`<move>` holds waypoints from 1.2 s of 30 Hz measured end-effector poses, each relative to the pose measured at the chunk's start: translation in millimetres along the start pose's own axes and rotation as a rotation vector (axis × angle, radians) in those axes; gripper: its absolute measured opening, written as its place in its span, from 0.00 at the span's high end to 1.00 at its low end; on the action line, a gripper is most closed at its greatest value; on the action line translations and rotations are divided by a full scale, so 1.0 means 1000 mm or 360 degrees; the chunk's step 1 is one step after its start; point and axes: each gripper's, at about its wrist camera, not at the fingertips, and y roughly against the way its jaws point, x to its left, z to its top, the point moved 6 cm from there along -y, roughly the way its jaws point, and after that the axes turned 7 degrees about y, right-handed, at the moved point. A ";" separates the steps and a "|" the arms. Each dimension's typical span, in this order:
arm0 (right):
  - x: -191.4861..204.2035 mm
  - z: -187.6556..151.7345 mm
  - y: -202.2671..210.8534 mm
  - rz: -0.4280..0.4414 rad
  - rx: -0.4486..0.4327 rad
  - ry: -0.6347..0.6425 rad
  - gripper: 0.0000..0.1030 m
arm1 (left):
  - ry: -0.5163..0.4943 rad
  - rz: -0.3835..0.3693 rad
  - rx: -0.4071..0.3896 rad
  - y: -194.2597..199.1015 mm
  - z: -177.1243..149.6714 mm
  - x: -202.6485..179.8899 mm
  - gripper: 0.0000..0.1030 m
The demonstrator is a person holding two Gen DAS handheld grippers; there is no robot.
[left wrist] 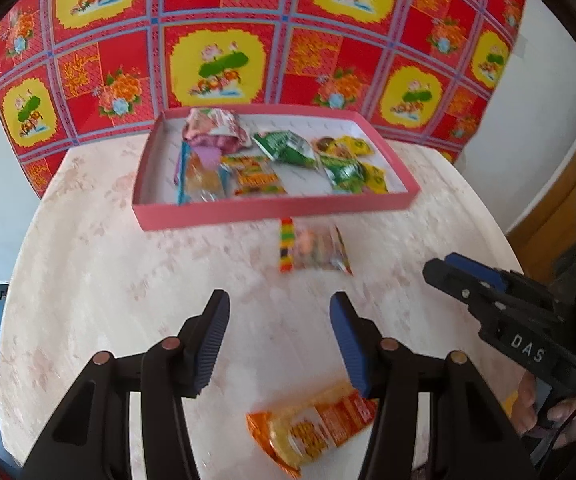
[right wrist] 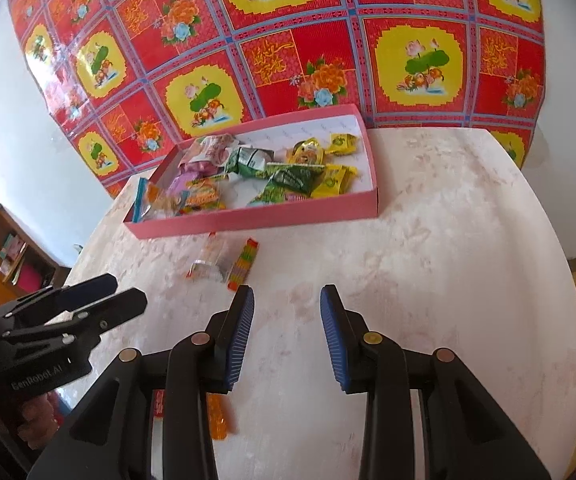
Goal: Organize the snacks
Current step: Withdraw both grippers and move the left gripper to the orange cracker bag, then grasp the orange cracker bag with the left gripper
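most snacks sit in the pink box [left wrist: 272, 214] already. two left on the counter [left wrist: 88, 280]: clear pack [left wrist: 314, 250], orange pack [left wrist: 312, 428]. both tongs [left wrist: 279, 344] [right wrist: 287, 334] open, empty.

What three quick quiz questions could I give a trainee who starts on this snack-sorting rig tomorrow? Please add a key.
1. True or false: the pink tray already holds snacks.
2. How many packets lie on the table outside it?
3. Is either gripper holding anything?

Key:
1. True.
2. Two: a clear packet with a rainbow edge before the tray, an orange packet nearer.
3. No; the left gripper and right gripper are open and empty.
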 end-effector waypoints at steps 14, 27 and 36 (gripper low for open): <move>0.007 -0.016 0.011 -0.0002 0.0005 -0.0001 0.65 | -0.0052 -0.0115 0.0079 0.011 -0.037 0.000 0.45; 0.015 -0.018 0.012 -0.0001 0.0011 0.0029 0.65 | -0.0197 -0.0193 0.0181 0.010 -0.061 -0.007 0.36; 0.014 -0.017 0.010 0.0000 0.0025 0.0025 0.65 | -0.0423 -0.0138 0.0168 0.005 -0.073 -0.024 0.36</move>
